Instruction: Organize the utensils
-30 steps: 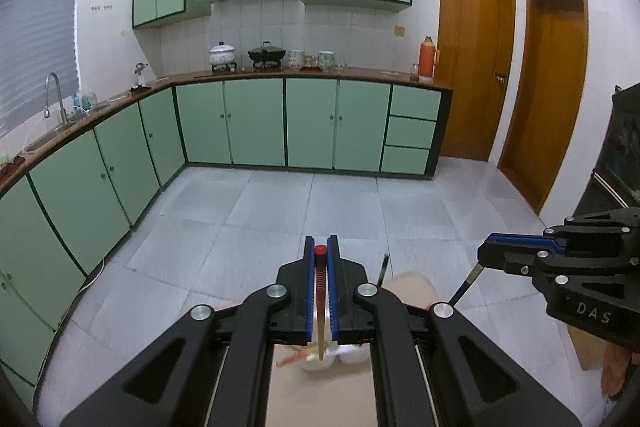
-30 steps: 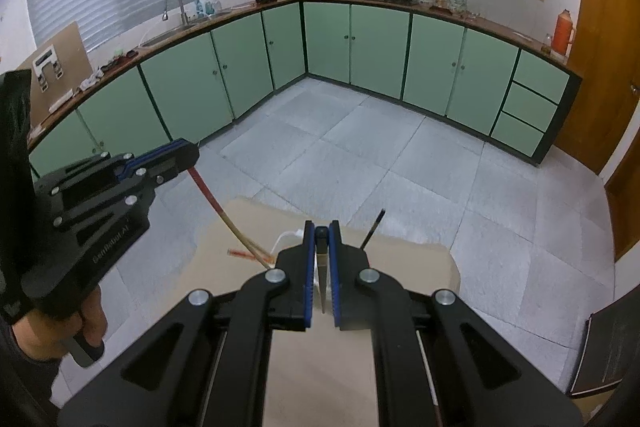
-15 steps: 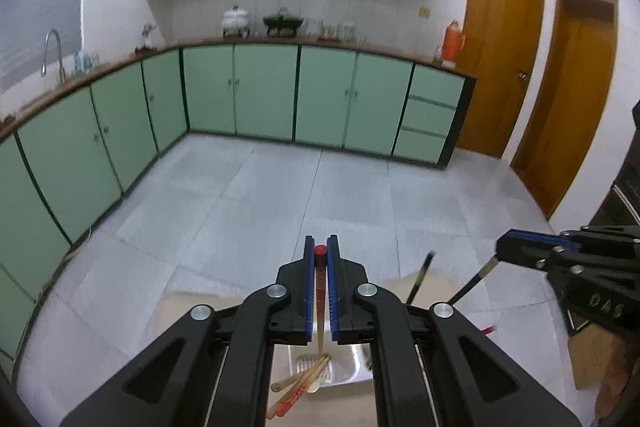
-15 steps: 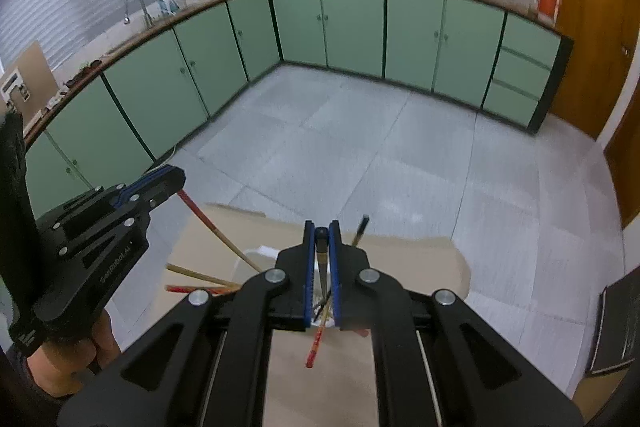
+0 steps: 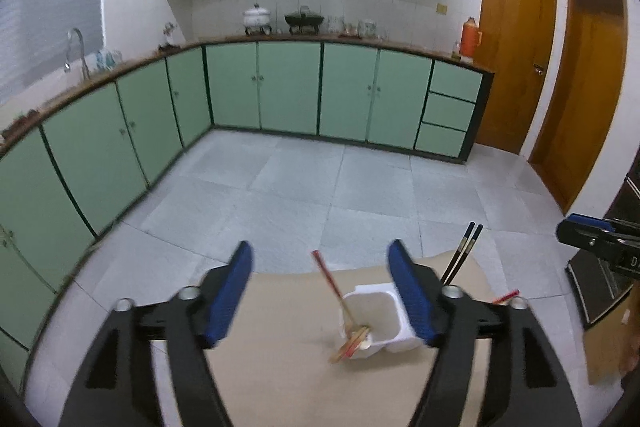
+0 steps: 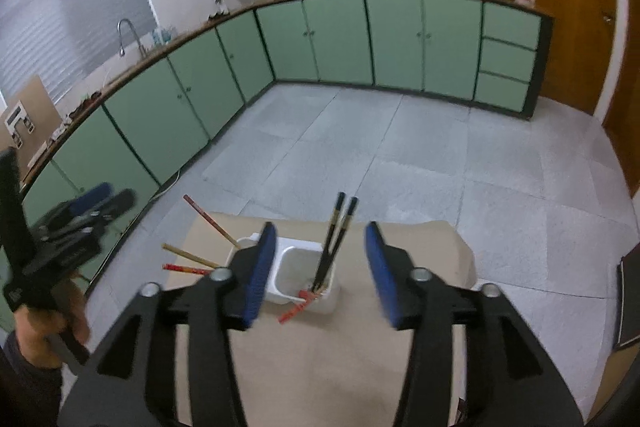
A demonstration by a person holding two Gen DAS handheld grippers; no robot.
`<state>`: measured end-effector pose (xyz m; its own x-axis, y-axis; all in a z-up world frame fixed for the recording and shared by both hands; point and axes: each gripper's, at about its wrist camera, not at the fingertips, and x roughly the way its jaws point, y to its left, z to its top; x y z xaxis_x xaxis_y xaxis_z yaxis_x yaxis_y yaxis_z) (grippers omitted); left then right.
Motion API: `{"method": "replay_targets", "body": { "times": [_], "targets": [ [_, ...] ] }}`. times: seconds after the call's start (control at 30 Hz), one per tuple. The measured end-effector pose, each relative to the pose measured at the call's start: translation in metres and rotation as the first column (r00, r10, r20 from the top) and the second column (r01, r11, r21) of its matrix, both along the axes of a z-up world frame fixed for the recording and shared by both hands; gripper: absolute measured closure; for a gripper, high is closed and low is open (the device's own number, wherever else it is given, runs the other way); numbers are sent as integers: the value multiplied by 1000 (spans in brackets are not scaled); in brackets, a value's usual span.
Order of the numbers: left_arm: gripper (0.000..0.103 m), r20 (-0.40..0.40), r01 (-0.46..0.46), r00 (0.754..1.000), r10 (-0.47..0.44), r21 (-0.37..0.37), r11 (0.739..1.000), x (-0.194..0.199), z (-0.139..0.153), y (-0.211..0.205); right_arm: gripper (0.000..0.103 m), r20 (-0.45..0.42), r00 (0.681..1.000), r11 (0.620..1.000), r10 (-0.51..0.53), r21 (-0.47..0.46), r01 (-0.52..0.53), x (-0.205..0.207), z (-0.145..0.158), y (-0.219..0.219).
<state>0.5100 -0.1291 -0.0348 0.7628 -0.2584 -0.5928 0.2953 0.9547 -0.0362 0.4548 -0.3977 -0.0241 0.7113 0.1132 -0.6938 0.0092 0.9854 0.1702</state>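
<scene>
Both tongs are standing wide apart and holding nothing: the left tongs (image 5: 320, 293) and the right tongs (image 6: 320, 269) are hovering over the white holder (image 6: 298, 273) on the desk (image 6: 320, 359). The black chopsticks (image 6: 334, 239) are leaning in its right compartment, and the red chopstick (image 5: 330, 277) is leaning in the left one. Another red chopstick (image 6: 294, 309) is sticking out over the holder's near rim.

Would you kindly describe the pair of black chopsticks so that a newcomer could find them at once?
Start at the brown cardboard sheet lying before the green cabinets, and find the white two-compartment holder on it. The black chopsticks stand leaning in its right compartment. They are the only dark pair; the others are red or tan.
</scene>
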Motion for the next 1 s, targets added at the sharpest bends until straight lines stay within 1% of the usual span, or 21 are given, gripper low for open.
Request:
{"method": "replay_targets", "body": {
  "times": [0.03, 0.07, 0.1, 0.13, 0.17, 0.2, 0.23, 0.3, 0.37, 0.43, 0.5, 0.57, 0.6, 0.7, 0.83, 0.93, 1.0],
  "targets": [
    [21, 12, -10, 1000, 10, 2, 1000, -10, 3, 6, 44, 27, 1000, 1000, -9, -8, 9, -15, 2, -1],
    [16, 25, -21, 999, 21, 9, 1000, -23, 6, 13, 36, 48, 999, 1000, -18, -15, 19, -27, 2, -1],
    [14, 32, -28, 999, 28, 14, 1000, -32, 8, 18, 28, 70, 997, 999, -32, -30, 34, -41, 3, 0],
    [9, 42, -40, 998, 39, 23, 999, -42, 9, 23, 24, 103, 994, 998, -45, -45, 50, -61, 3, 1],
    [6, 48, -47, 998, 46, 34, 998, -54, 9, 28, 16, 131, 990, 997, -52, -50, 59, -77, 3, 2],
    [6, 52, -46, 998, 44, 41, 998, -70, 8, 34, 11, 160, 985, 996, -59, -59, 69, -95, 3, 4],
    [6, 50, -45, 998, 43, 43, 998, -83, 6, 40, 10, 199, 978, 994, -67, -67, 81, -119, 2, 7],
    [6, 44, -58, 998, 55, 56, 997, -113, -2, 50, 5, 243, 967, 993, -74, -76, 95, -155, -3, 13],
    [6, 34, -80, 996, 77, 93, 992, -144, -12, 57, 5, 272, 959, 990, -85, -86, 112, -193, -12, 22],
    [6, 46, -95, 995, 90, 111, 989, -172, -19, 63, 5, 273, 958, 988, -86, -104, 118, -226, -26, 33],
    [6, 63, -136, 990, 130, 106, 985, -207, -25, 71, 5, 259, 962, 987, -84, -108, 116, -250, -39, 45],
    [6, 62, -143, 989, 137, 98, 985, -230, -29, 77, 5, 227, 969, 989, -96, -87, 118, -277, -58, 57],
    [6, 64, -158, 986, 152, 87, 984, -248, -30, 82, 5, 215, 971, 990, -100, -75, 119, -287, -65, 61],
    [6, 98, -188, 979, 180, 75, 979, -284, -30, 91, 5, 168, 979, 992, -114, -36, 122, -319, -84, 76],
    [6, 125, -205, 973, 193, 89, 975, -331, -34, 93, 5, 183, 974, 989, -136, -38, 145, -352, -88, 91],
    [6, 97, -183, 980, 174, 91, 979, -362, -41, 94, 5, 237, 959, 984, -154, -52, 171, -385, -80, 99],
    [6, 90, -195, 978, 187, 90, 977, -381, -44, 96, 5, 259, 954, 981, -153, -76, 178, -397, -76, 102]
  ]
}}
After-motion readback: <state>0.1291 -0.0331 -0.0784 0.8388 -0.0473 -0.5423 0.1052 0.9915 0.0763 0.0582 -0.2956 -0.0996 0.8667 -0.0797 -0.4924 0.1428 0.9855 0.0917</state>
